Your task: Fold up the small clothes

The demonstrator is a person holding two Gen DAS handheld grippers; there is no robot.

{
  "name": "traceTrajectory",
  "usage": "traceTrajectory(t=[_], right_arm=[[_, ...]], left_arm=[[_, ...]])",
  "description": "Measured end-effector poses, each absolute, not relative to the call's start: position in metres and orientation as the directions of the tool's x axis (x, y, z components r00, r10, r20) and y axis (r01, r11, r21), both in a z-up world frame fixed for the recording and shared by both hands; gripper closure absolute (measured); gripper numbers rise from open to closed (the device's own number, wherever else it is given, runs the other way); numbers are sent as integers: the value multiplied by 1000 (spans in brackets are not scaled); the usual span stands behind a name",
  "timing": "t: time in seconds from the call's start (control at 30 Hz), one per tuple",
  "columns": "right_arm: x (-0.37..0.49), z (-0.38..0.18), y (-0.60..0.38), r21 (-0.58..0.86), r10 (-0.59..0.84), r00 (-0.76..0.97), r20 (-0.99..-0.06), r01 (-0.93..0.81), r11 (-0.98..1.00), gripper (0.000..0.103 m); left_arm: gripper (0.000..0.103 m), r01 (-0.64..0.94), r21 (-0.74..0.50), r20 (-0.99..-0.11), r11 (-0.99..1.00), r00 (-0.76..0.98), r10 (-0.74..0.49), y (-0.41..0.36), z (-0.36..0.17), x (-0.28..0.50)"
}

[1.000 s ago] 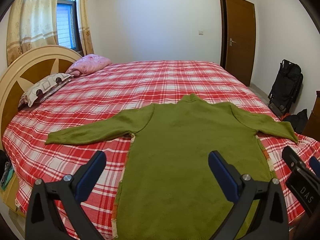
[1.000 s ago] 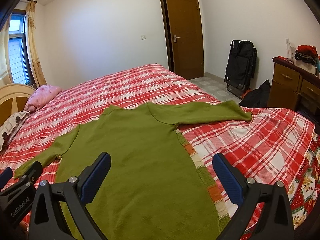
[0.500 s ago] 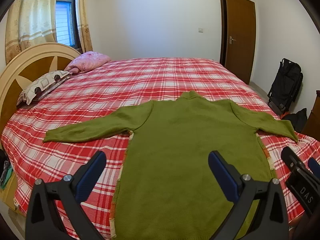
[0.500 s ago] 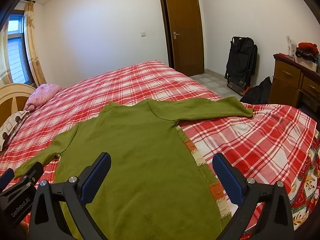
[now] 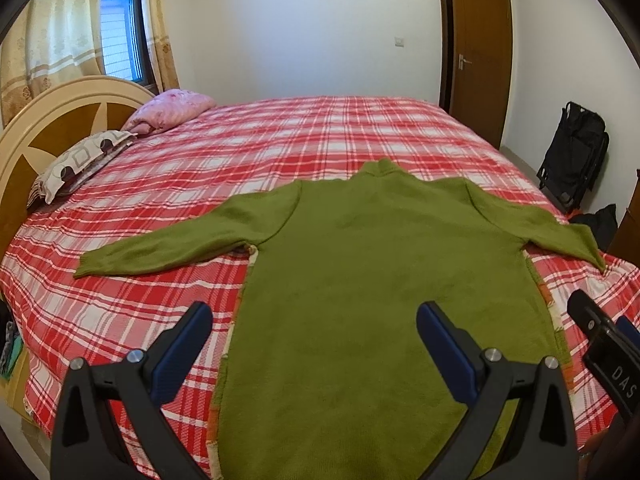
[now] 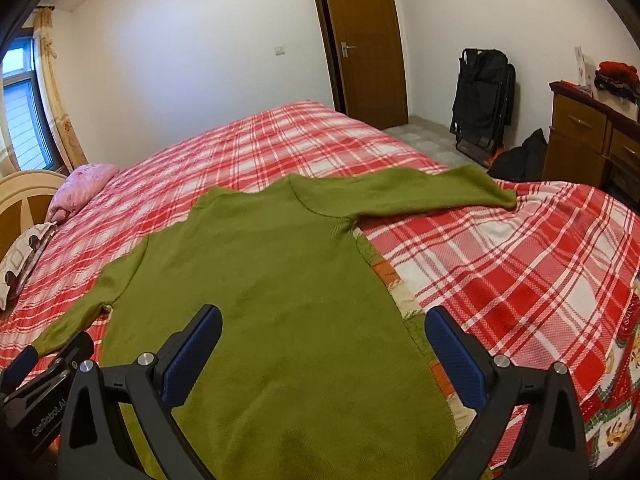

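Note:
A green sweater [image 5: 380, 280] lies flat on the red plaid bed [image 5: 320, 140], collar away from me and both sleeves spread out to the sides. It also shows in the right wrist view [image 6: 272, 288]. My left gripper [image 5: 314, 336] is open and empty, held above the sweater's lower left part. My right gripper [image 6: 322, 340] is open and empty above the sweater's lower right part. Each gripper shows at the edge of the other's view.
Two pillows [image 5: 120, 132] lie by the wooden headboard [image 5: 36, 128] at the left. A brown door [image 6: 360, 40], a folded black chair [image 6: 484, 96] and a wooden dresser [image 6: 592, 132] stand to the right of the bed.
Both grippers have moved a little forward and up over the sweater. The sweater has not moved and both grippers stay open.

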State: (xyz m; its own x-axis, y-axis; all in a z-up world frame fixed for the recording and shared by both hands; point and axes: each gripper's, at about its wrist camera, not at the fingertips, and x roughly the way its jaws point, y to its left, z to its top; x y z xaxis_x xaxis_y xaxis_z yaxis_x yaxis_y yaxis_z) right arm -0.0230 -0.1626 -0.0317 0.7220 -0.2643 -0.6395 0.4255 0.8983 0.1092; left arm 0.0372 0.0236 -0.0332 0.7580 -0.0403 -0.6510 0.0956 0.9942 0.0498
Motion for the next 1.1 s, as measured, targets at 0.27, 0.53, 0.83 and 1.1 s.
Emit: traceTrajectory(t=[0.27, 0.53, 0.83, 1.1], right_arm=[[-4, -29, -177, 57, -304, 711, -634, 435, 899, 1], [21, -40, -228, 112, -259, 710, -655, 431, 896, 1], [27, -64, -367, 320, -255, 691, -677, 588, 743, 31], [19, -79, -501, 533, -219, 669, -710, 715, 453, 39]], left_arm=[[0, 105, 101, -666, 989, 745, -11, 12, -44, 58], [0, 137, 131, -670, 982, 742, -14, 2, -49, 81], [0, 133, 98, -670, 986, 742, -33, 14, -61, 106], [0, 124, 63, -719, 990, 694, -42, 17, -76, 121]])
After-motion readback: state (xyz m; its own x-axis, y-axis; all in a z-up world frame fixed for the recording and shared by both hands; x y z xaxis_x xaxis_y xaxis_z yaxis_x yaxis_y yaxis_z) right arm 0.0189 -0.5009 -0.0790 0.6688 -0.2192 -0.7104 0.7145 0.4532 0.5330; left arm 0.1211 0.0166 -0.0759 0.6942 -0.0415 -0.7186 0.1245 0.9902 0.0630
